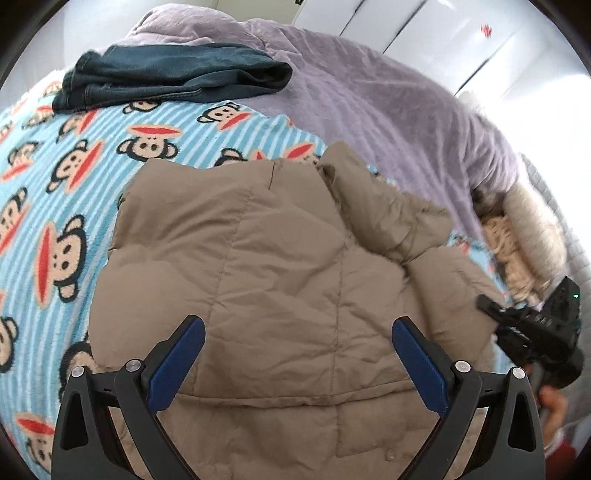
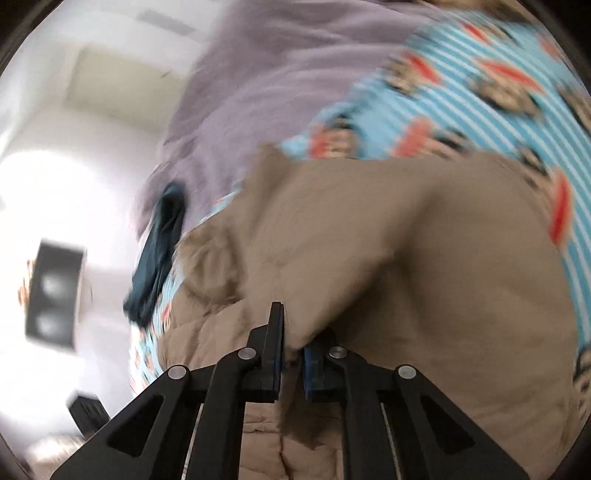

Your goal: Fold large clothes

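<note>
Right wrist view shows your right gripper (image 2: 291, 350) pinching the tan quilted puffer jacket (image 2: 388, 240) mid-fold, left gripper (image 1: 297, 354) wide; next, lay it flat.

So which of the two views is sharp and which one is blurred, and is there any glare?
Left wrist view: sharp, with the tan puffer jacket and the open left gripper crisp. Right wrist view: motion-blurred throughout, with the monkey-print blanket smeared and a blown-out bright patch at left; the right gripper pinches jacket fabric.

White wardrobe doors (image 1: 417, 33), bright daylight
</note>
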### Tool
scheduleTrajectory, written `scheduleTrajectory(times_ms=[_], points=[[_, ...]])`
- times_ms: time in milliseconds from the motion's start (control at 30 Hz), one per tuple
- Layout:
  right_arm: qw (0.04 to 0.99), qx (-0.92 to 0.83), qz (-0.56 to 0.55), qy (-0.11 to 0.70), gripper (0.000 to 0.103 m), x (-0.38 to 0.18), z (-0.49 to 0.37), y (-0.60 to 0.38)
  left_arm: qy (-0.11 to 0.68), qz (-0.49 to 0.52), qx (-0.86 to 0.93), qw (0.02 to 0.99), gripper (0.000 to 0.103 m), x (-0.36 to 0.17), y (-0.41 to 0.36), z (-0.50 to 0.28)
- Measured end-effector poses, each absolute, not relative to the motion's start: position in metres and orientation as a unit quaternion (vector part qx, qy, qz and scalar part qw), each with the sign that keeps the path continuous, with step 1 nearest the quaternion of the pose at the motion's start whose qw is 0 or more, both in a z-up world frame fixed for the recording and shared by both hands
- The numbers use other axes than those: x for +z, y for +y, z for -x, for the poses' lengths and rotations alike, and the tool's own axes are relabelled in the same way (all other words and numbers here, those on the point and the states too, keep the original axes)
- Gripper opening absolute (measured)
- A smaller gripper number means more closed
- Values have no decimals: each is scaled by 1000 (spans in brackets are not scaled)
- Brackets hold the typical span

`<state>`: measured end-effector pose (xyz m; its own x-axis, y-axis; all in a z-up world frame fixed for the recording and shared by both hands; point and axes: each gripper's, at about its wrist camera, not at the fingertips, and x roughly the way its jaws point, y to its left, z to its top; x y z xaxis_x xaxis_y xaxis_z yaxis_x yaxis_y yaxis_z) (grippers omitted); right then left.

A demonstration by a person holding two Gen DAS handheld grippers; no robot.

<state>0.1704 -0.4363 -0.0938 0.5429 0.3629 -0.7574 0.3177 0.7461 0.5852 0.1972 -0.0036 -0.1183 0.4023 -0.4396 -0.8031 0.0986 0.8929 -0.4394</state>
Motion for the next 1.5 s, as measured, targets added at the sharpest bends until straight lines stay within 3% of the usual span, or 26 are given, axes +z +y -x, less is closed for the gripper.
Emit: scheduleTrajectory(times_ms=[200,300,367,433,500,700,867,900,933,967,1000,1033,1067,1100,1133,1200,1367,1500], points=[[839,122,-142,511,10,-78,-179,-314,516,243,-207,795,102,-117,18,-204],[824,138,-86,543,16,-98,-175,-278,515,263,-226,784,102,-117,19,-207],[811,134,-65,566,27,-111,-171,-268,518,271,-237,776,102,-119,14,-208],[801,133,-62,581,68,-117,-165,-265,522,273,-248,769,102,-120,9,-208],[802,136,-63,578,75,-112,-156,-269,527,276,-258,761,102,-124,4,-208],[792,94,-128,590,75,-104,-111,-336,556,262,-273,740,102,-142,-23,-213],[761,0,-288,582,75,-113,-67,-439,566,232,-279,740,100,-145,-56,-220],[757,-13,-311,575,75,-115,-62,-454,563,229,-282,742,85,-143,-60,-221],[754,-25,-339,562,75,-116,-57,-470,562,222,-286,744,61,-141,-67,-222],[752,-37,-362,549,75,-117,-54,-483,563,212,-287,745,48,-139,-72,-223],[751,-47,-377,539,75,-118,-51,-492,563,199,-285,750,24,-136,-76,-224],[750,-57,-398,525,75,-119,-49,-502,561,192,-285,753,17,-133,-77,-223],[747,-66,-417,513,75,-121,-49,-510,557,187,-286,757,17,-129,-74,-220],[744,-69,-431,506,67,-124,-51,-511,551,182,-284,764,17,-126,-70,-218],[740,-69,-449,497,41,-127,-52,-515,546,175,-279,770,17,-124,-65,-215],[733,-61,-459,498,15,-132,-57,-513,547,164,-263,778,17,-127,-50,-212],[739,-42,-415,529,13,-144,-73,-489,583,184,-217,761,17,-162,-19,-215],[730,-56,-432,527,13,-155,-69,-492,583,176,-192,770,17,-152,-11,-211]])
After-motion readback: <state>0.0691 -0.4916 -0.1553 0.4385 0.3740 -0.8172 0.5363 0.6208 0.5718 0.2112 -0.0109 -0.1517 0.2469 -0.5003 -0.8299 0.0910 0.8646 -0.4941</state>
